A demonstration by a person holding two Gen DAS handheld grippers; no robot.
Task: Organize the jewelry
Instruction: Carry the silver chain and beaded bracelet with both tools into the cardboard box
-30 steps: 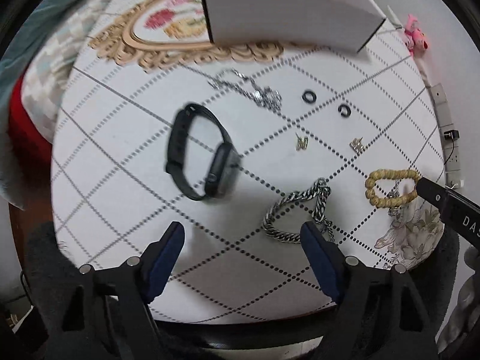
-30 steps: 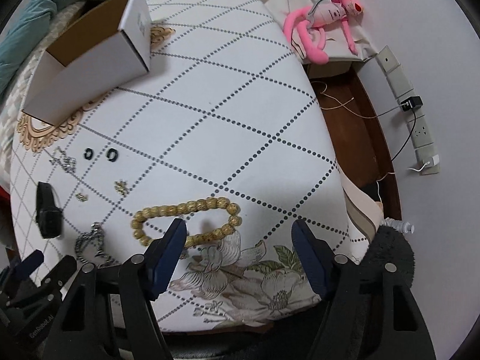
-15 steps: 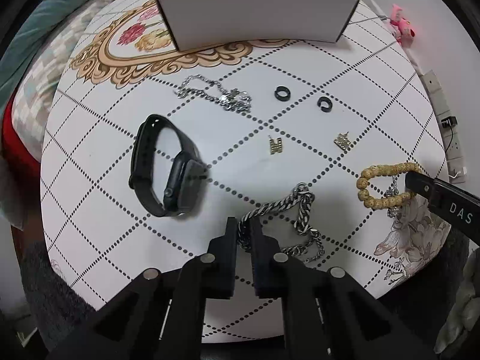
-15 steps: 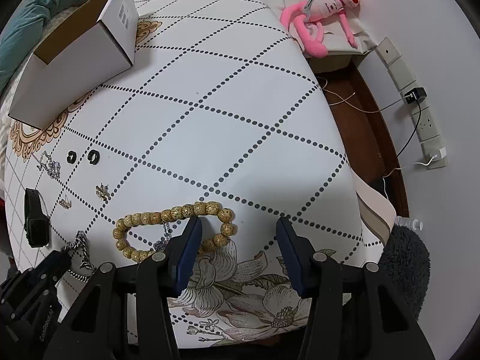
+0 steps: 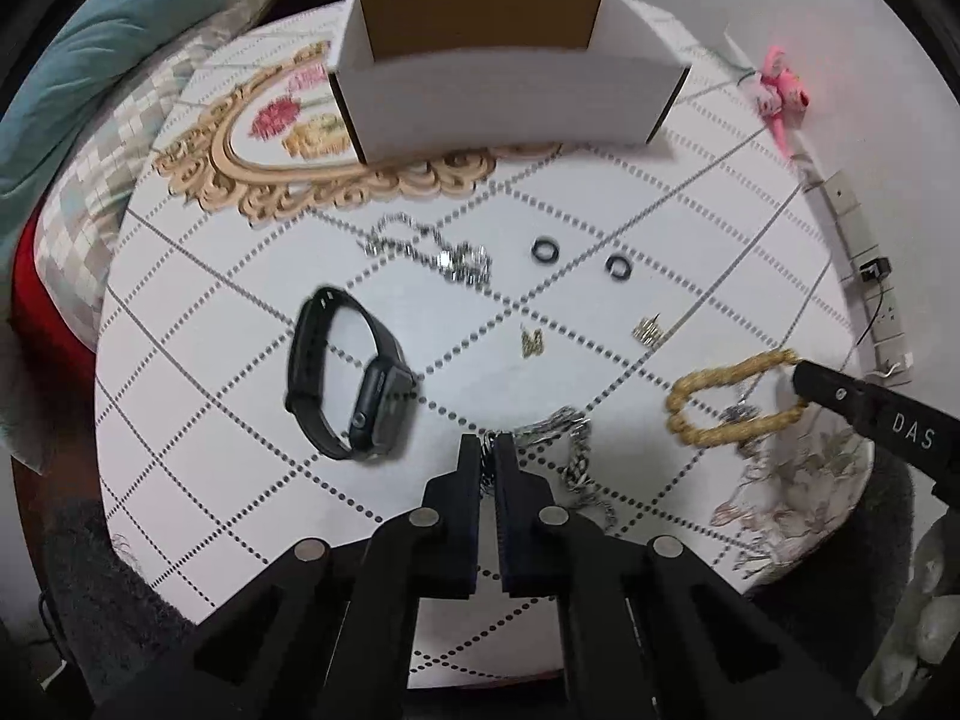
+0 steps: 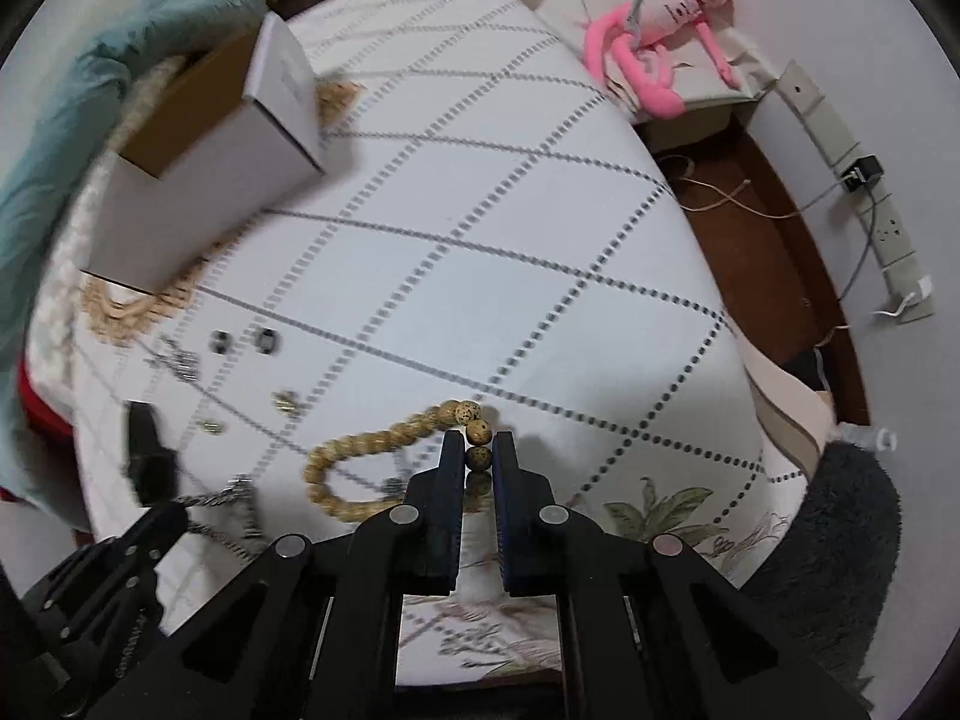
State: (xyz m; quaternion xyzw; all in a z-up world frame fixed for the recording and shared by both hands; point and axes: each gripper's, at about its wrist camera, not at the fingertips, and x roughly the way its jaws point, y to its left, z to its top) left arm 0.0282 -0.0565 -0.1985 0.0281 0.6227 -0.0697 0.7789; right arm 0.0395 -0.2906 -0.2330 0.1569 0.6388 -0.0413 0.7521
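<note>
My left gripper (image 5: 487,441) is shut on the thick silver chain (image 5: 573,456), which trails to its right on the white quilted surface. My right gripper (image 6: 479,441) is shut on the tan bead bracelet (image 6: 372,443); that bracelet also shows in the left wrist view (image 5: 729,405). A black smartwatch (image 5: 345,381), a thin silver bracelet (image 5: 429,249), two black rings (image 5: 546,250), (image 5: 618,267) and two small gold earrings (image 5: 531,342), (image 5: 648,330) lie on the surface. An open white cardboard box (image 5: 504,96) stands at the back.
A teal blanket (image 5: 108,72) and checked pillow (image 5: 90,180) lie at the left. A pink plush toy (image 6: 654,18) sits beyond the far right edge, with a power strip (image 6: 864,204) and cables on the floor. A dark fluffy rug (image 6: 840,516) is at the lower right.
Both grippers closed: the left one on the thick silver chain, the right one on the bead bracelet. Both views have shifted and the box looks nearer.
</note>
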